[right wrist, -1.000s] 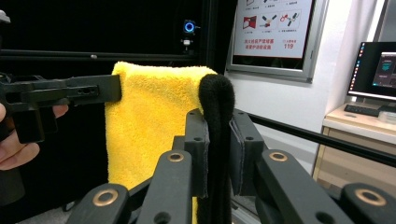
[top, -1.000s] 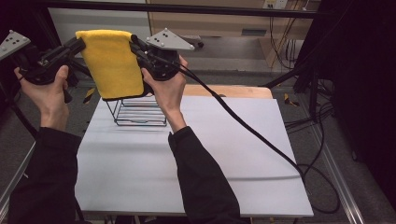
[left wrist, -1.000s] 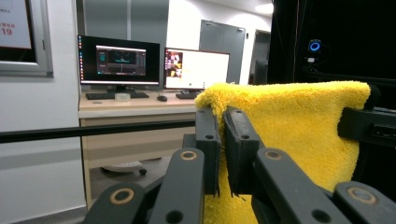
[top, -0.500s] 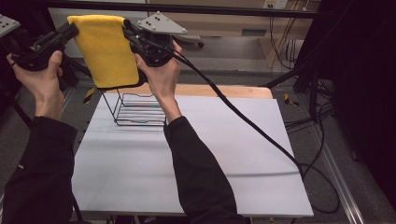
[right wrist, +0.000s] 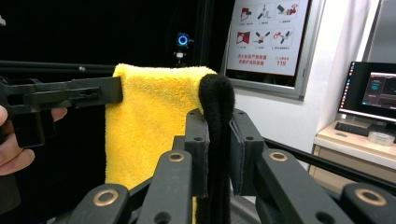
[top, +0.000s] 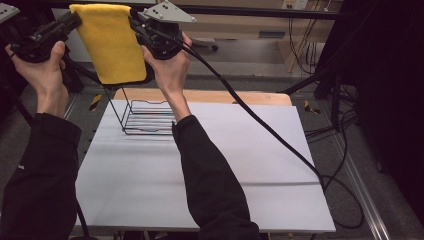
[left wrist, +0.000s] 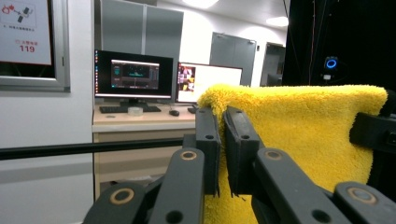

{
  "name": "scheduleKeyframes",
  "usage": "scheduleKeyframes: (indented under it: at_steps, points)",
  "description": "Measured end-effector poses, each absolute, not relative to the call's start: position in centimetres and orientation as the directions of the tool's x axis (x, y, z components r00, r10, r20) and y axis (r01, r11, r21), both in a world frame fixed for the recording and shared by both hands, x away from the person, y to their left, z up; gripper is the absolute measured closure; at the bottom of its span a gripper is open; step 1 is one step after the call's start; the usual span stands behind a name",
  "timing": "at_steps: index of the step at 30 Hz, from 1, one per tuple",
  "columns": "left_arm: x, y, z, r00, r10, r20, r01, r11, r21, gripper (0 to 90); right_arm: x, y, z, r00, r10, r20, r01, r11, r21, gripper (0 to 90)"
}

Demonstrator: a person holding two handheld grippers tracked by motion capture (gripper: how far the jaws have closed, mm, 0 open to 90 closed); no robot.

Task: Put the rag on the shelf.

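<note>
Both grippers have lifted the yellow towel (top: 112,45) toward the frame's upper left, well above the wire rack (top: 145,117) on the white worktop (top: 200,165); the left gripper (top: 75,20) and right gripper (top: 134,22) fingers are clamped on its top corners.

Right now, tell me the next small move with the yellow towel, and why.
Probably carry the yellow towel down toward the wire rack: the left gripper and right gripper each pinch a top corner, so it hangs folded, above and apart from the rack.

High view looks down; both claw views closely share the yellow towel (left wrist: 299,135).
</note>
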State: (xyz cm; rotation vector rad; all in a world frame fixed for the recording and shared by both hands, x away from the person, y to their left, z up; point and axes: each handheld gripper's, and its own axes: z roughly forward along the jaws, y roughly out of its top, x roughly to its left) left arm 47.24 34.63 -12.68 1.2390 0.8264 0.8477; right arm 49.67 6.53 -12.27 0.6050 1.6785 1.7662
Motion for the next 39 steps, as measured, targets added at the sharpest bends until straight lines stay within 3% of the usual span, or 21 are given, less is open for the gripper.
scheduleKeyframes:
  at_steps: [21, 39]
  points:
    - [50.7, 34.4, -12.1, 0.417, 0.908, -0.042, -0.074, 0.081, 0.994, 84.5, 53.4, 6.9, -12.2, -0.688, 0.716, -0.119, -0.142, 0.028, 0.990, 79.9]
    - [51.6, 34.8, -15.7, 0.432, 0.902, -0.021, -0.015, 0.030, 0.999, 84.5, 54.6, 7.2, -15.7, -0.697, 0.707, -0.119, -0.087, 0.081, 0.993, 79.8]
